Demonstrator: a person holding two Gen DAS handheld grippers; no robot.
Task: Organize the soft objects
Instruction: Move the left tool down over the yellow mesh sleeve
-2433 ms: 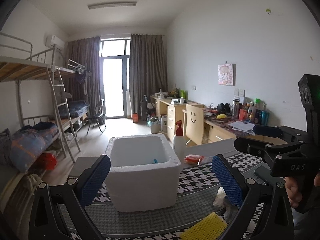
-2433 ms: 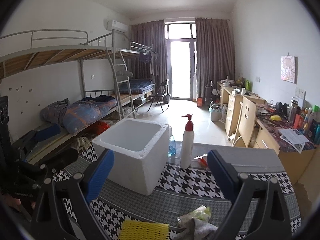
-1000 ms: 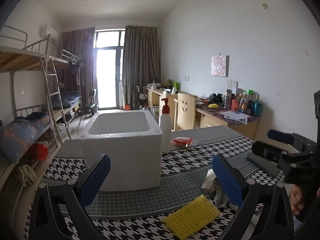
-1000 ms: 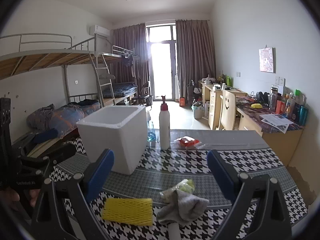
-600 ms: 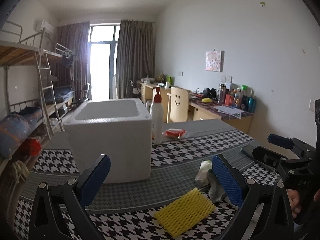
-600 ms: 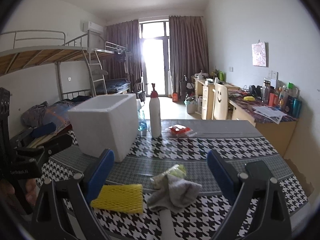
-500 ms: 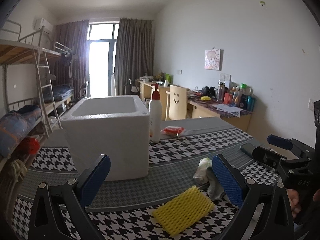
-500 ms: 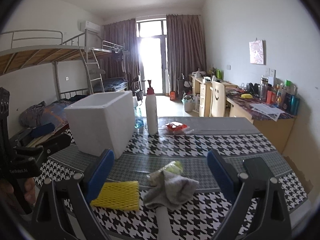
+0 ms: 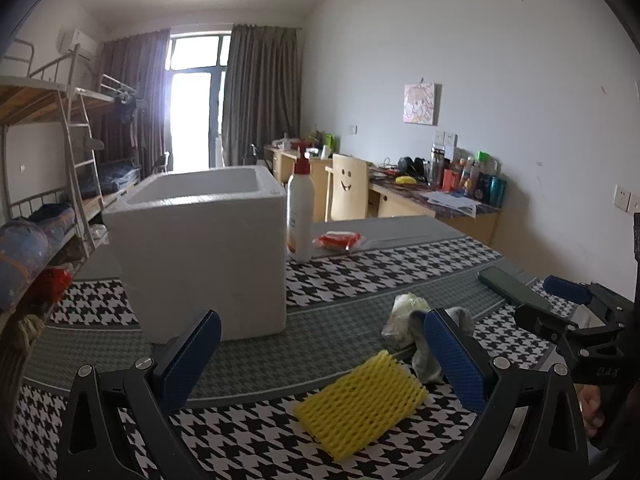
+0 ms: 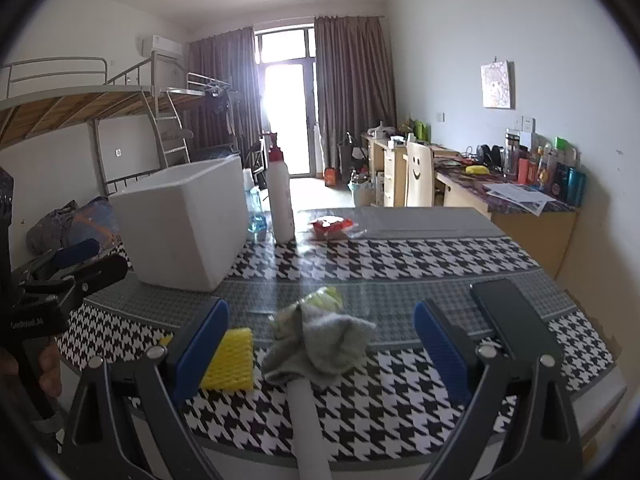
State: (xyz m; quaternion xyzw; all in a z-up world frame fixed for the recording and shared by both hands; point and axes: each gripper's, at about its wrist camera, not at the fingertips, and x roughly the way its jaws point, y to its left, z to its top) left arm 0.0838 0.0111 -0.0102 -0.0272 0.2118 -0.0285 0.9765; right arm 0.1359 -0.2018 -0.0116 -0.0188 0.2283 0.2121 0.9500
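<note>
A yellow foam net sleeve (image 9: 362, 402) lies on the houndstooth table (image 9: 380, 268) just ahead of my left gripper (image 9: 320, 356), which is open and empty. It also shows in the right wrist view (image 10: 230, 360). A grey cloth (image 10: 320, 344) lies crumpled beside a pale green plastic wrapper (image 10: 326, 296), straight ahead of my right gripper (image 10: 322, 340), open and empty. The cloth (image 9: 424, 354) and wrapper (image 9: 404, 312) show at the right in the left wrist view. A white foam box (image 9: 200, 248) stands open-topped at the table's left (image 10: 188, 224).
A white pump bottle (image 10: 280, 196) and a red packet (image 10: 330, 228) sit behind the box. A black phone (image 10: 508, 308) lies at the right. A white tube (image 10: 306, 420) lies at the near edge under the cloth. Bunk beds (image 10: 80, 120) stand left, desks (image 10: 500, 196) right.
Both grippers have come down and drawn back toward the near table edge. The sleeve, cloth and phone have come into fuller view. Both grippers stay open.
</note>
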